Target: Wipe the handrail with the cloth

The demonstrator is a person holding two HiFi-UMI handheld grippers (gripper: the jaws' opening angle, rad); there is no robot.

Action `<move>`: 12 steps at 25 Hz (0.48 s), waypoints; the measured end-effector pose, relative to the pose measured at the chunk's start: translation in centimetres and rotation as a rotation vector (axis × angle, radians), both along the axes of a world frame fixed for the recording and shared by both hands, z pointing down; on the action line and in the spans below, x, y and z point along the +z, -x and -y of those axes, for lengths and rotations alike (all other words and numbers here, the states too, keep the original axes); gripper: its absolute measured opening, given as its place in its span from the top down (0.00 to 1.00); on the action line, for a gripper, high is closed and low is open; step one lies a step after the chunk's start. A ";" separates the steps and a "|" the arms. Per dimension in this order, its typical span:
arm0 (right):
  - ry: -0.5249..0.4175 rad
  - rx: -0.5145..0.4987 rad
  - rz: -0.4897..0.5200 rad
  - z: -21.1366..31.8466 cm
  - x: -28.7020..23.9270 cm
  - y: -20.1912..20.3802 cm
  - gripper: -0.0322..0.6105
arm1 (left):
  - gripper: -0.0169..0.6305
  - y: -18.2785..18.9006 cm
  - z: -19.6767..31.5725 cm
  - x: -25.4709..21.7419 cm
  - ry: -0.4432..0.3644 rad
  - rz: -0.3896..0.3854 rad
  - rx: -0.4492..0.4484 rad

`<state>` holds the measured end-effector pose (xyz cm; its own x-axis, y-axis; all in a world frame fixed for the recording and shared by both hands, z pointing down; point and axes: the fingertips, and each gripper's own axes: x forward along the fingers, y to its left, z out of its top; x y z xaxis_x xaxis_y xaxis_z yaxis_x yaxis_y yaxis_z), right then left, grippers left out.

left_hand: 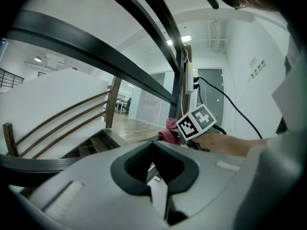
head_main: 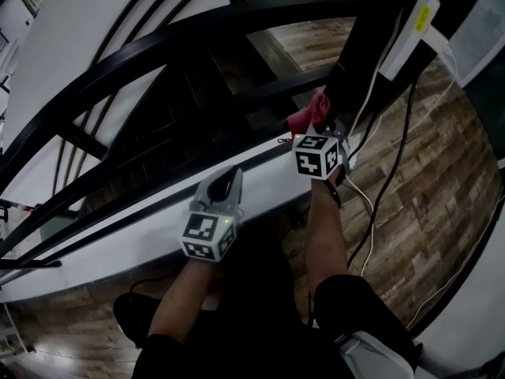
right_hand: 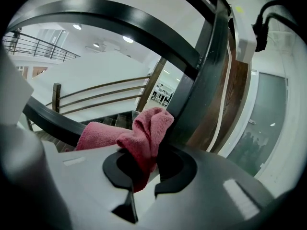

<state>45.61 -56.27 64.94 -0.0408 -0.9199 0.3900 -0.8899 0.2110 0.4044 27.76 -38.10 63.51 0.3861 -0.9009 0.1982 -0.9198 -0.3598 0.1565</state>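
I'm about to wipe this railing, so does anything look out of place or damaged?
Nothing looks damaged or spilled. The one untidy thing: a white power strip hangs on the dark post, and black and white cables trail loose across the wooden floor near the right gripper, which holds the red cloth.

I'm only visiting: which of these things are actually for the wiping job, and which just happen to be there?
For the job:
pink cloth, clamped in the right gripper
black handrail
left gripper, jaws together, holding nothing

Just there:
white power strip on the post
black cable
wooden floor
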 end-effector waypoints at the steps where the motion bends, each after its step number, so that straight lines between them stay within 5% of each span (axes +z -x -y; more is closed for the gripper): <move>1: -0.006 0.007 0.001 -0.3 -0.1 0.1 0.87 | 0.98 0.5 -0.3 0.0 0.003 0.002 0.000; 6: -0.119 -0.039 -0.026 -3.8 -1.8 3.0 0.87 | 0.98 2.6 -2.6 -0.5 -0.038 0.046 0.016; 12: -0.265 -0.204 -0.014 -10.2 -5.6 12.5 0.87 | 0.98 9.3 -7.1 -1.6 -0.078 0.081 0.003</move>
